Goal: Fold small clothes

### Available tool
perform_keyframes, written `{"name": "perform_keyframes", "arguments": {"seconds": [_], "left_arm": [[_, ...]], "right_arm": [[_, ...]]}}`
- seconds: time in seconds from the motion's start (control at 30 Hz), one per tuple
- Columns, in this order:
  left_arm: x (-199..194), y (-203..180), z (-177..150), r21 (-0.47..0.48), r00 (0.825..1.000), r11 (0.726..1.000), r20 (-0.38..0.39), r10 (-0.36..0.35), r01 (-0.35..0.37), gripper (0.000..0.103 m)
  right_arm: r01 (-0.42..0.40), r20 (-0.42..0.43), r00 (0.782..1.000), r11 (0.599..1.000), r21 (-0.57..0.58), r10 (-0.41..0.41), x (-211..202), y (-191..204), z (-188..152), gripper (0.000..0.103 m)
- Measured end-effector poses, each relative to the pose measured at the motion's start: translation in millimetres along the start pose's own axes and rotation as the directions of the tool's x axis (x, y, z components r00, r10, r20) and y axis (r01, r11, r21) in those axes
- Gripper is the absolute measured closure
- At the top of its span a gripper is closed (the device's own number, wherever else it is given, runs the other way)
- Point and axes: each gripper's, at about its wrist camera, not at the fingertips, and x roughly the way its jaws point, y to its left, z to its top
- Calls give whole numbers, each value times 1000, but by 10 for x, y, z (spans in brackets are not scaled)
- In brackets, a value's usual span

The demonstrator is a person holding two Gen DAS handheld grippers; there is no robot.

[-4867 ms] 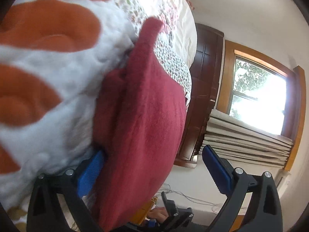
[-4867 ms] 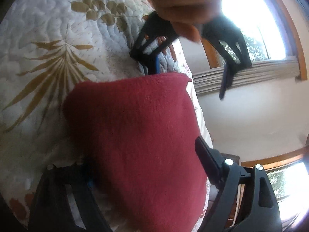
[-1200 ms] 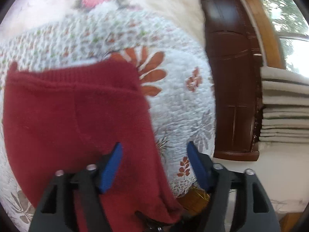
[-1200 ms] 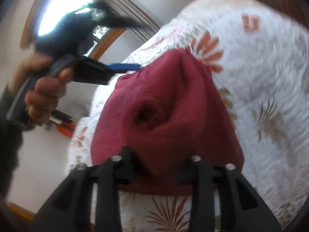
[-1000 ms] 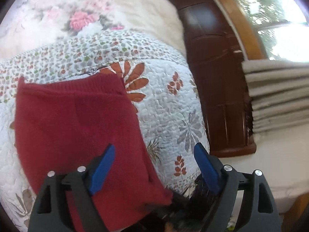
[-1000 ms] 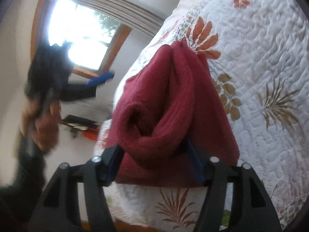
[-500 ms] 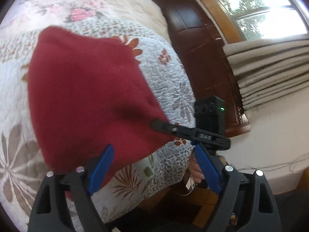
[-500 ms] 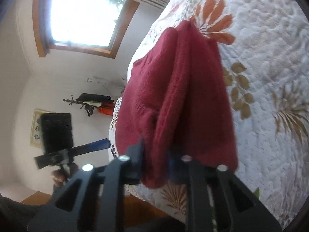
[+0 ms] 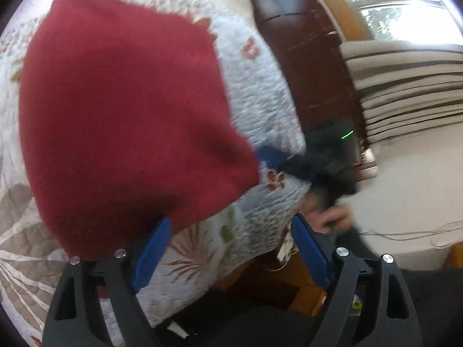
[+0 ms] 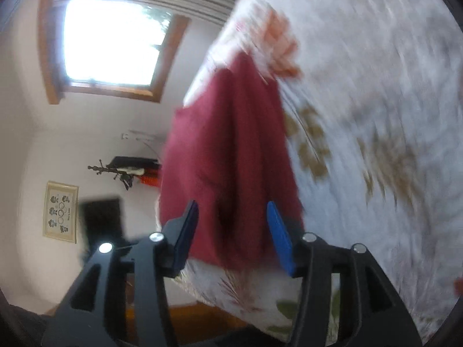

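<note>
Garment: a small dark red knitted piece (image 9: 124, 110), lying folded on the bed quilt (image 9: 260, 92), near the bed's edge; the fold looks doubled, since the right wrist view shows layered ridges in the cloth (image 10: 231, 156).

Place on the bed: close to the edge that faces the floor, with bare quilt around it on the far side and toward the dark wooden headboard (image 9: 303, 57).

Left gripper (image 9: 228, 248): released — blue pads wide apart, nothing between them, hovering just off the near edge of the garment.

Right gripper (image 10: 231, 231): jaws parted, the red cloth seen in the gap between them; both views are blurred and I cannot tell whether the pads touch the cloth, but they are not clamped on it. In the left wrist view the right gripper (image 9: 289, 162) sits just beside the garment's corner, held by a hand (image 9: 330, 217).

Step in hand: judged from the lie of things, the fold is laid down and both tools are letting go.

Next move: probably a check that the edges line up — a light press or tug at a corner if the top layer has slipped, otherwise clear away from the garment.

Risk: a pad snagging the knit and dragging the fold open.
</note>
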Motion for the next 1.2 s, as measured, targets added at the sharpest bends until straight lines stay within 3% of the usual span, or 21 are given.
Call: {"name": "perform_keyframes", "arguments": {"seconds": [0.1, 0.23, 0.27, 0.3, 0.37, 0.47, 0.63, 0.73, 0.77, 0.8, 0.93, 1.0, 1.13, 1.2], "left_arm": [[102, -25, -82, 30, 1000, 999, -12, 10, -9, 19], [209, -43, -115, 40, 999, 999, -30, 16, -15, 18], [218, -34, -115, 38, 999, 999, -32, 18, -17, 18], [223, -11, -110, 29, 999, 999, -33, 16, -15, 18], [223, 21, -117, 17, 999, 1000, -33, 7, -6, 18], [255, 40, -92, 15, 999, 1000, -41, -11, 12, 19], [274, -15, -62, -1, 998, 1000, -55, -28, 28, 19], [76, -266, -110, 60, 997, 996, -12, -71, 71, 18], [-24, -361, -120, 93, 996, 993, 34, -78, 74, 18], [-81, -400, -118, 105, 994, 991, 64, -90, 83, 18], [-19, -379, -69, 91, 994, 995, 97, -58, 50, 18], [77, -316, -38, 70, 996, 997, 85, -30, 24, 18], [164, -251, -100, 65, 998, 998, 64, -3, -1, 18], [160, -172, -155, 43, 998, 999, 58, -18, 16, 18]], "right_arm": [[5, -26, 1000, 999, -37, -6, 203, 193, 352, 49], [54, -88, 995, 998, -22, -56, 566, 129, 586, 48], [48, -115, 992, 999, -14, -49, 692, 131, 634, 53], [45, -121, 992, 999, -18, -47, 750, 147, 673, 87], [42, -92, 995, 998, -51, -47, 694, 209, 740, 93], [98, -34, 995, 995, -20, -99, 556, 98, 848, 94], [139, -69, 988, 990, -3, -139, 630, -48, 860, 87], [97, -10, 995, 995, 3, -97, 438, 51, 997, 66], [89, 0, 996, 996, -1, -89, 428, 104, 1081, 51], [106, -2, 994, 994, -14, -106, 456, 154, 1169, 49], [159, -76, 984, 987, -26, -161, 730, 169, 1427, 52], [189, -101, 976, 981, -32, -191, 835, 147, 1491, 86], [212, -56, 976, 977, 5, -212, 733, -74, 1431, 91], [202, -46, 979, 979, 24, -201, 671, -164, 1378, 84]]}}
